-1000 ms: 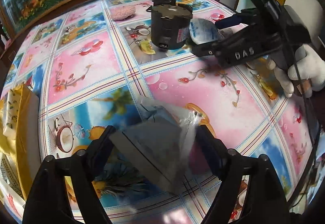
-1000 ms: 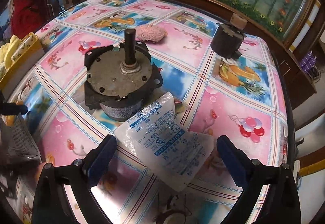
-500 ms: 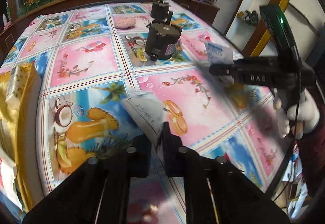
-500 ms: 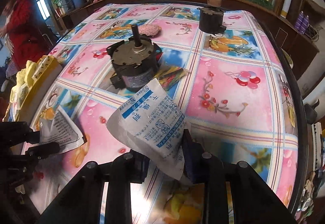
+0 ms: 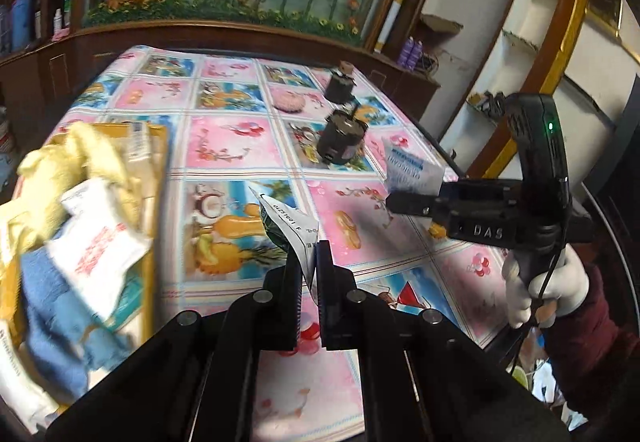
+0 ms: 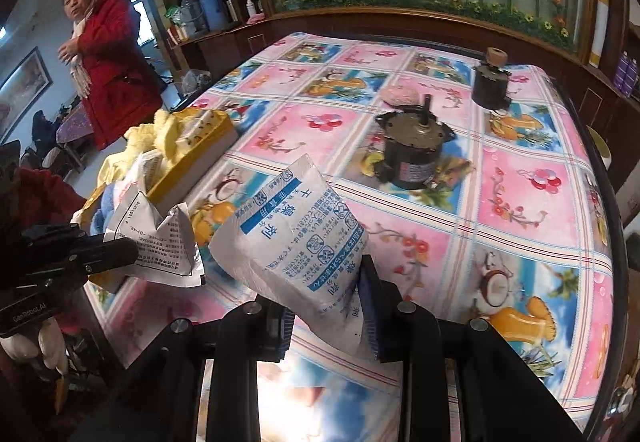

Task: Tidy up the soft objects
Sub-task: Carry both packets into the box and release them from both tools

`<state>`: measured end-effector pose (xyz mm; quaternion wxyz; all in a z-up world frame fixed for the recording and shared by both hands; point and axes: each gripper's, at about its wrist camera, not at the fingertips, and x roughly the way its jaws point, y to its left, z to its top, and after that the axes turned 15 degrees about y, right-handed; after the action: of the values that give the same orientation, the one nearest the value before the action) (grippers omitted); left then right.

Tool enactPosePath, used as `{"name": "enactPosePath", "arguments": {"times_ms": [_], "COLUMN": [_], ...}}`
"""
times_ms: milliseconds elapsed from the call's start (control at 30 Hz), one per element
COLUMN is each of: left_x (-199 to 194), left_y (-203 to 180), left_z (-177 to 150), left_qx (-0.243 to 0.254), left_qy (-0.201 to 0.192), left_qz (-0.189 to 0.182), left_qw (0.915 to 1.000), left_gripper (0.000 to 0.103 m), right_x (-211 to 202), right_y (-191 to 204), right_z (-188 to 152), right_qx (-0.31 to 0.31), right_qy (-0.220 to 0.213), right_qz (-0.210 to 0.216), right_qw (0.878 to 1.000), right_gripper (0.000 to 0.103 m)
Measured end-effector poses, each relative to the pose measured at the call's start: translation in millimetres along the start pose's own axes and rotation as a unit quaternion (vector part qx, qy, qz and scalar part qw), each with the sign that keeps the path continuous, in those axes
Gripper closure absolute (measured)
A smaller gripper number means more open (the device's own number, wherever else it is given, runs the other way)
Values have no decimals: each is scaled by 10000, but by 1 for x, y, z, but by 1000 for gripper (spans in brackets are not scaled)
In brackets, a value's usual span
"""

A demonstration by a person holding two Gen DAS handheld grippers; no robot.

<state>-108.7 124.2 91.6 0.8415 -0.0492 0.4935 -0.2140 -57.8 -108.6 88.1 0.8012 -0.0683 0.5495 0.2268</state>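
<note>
Mid-carry, by the look of it: two soft packets lifted clear of the table [image 6: 520, 201] and heading for the yellow box [image 6: 200, 157] at its left edge. Left gripper [image 5: 308, 266] clenched on the thin packet [image 5: 292, 226], pinched by one lower corner, long axis running up and away from the fingers toward the far edge, slightly crumpled. Right gripper [image 6: 326, 302] clamped on the white pouch [image 6: 296, 238] (blue print, plumper), gripped at its lower end, long axis tilted up and leftward toward the box. Next move, probably: bringing each over the box opening, already heaped with a yellow cloth [image 5: 80, 157], a blue cloth [image 5: 52, 306] and another sachet [image 5: 96, 254], then releasing low enough not to spill over the rim. Motors [image 6: 412, 153] and pink puff [image 6: 400, 95] left standing near the far right corner.
</note>
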Motion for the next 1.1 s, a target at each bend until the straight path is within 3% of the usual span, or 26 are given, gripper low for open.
{"name": "enactPosePath", "arguments": {"times_ms": [300, 467, 533, 633, 700, 767, 967, 1033, 1100], "left_x": [-44, -36, -26, -17, -17, -25, -54, -62, -69], "left_y": [75, 113, 122, 125, 125, 124, 127, 125, 123], "left_z": [-30, -49, -56, -62, -64, -65, -64, -64, -63], "left_qx": [-842, -1247, -1338, -1311, -1259, -1199, -1294, -1339, -1406], "left_qy": [-325, -40, 162, 373, 346, 231, -227, -409, -637], "left_qz": [405, 626, 744, 781, 694, 700, 960, 1176, 1600], "left_qw": [9951, 9902, 9881, 9876, 9890, 9900, 9867, 9831, 9750], "left_gripper": [99, 99, 93, 76, 57, 52, 49, 37, 21], "right_x": [12, 30, 38, 52, 60, 67, 90, 99, 109], "right_y": [98, 146, 163, 186, 200, 211, 233, 238, 240], "right_z": [29, 51, 61, 75, 82, 91, 116, 125, 133], "right_qx": [-764, -1061, -1147, -1262, -1302, -1345, -1315, -1284, -1233], "right_qy": [44, 164, 225, 363, 444, 529, 815, 839, 867], "right_qz": [682, 923, 986, 1077, 1065, 1125, 1303, 1221, 1191], "right_qw": [9947, 9899, 9882, 9855, 9848, 9831, 9793, 9806, 9814], "right_gripper": [73, 73, 73, 74, 73, 73, 70, 69, 60]}}
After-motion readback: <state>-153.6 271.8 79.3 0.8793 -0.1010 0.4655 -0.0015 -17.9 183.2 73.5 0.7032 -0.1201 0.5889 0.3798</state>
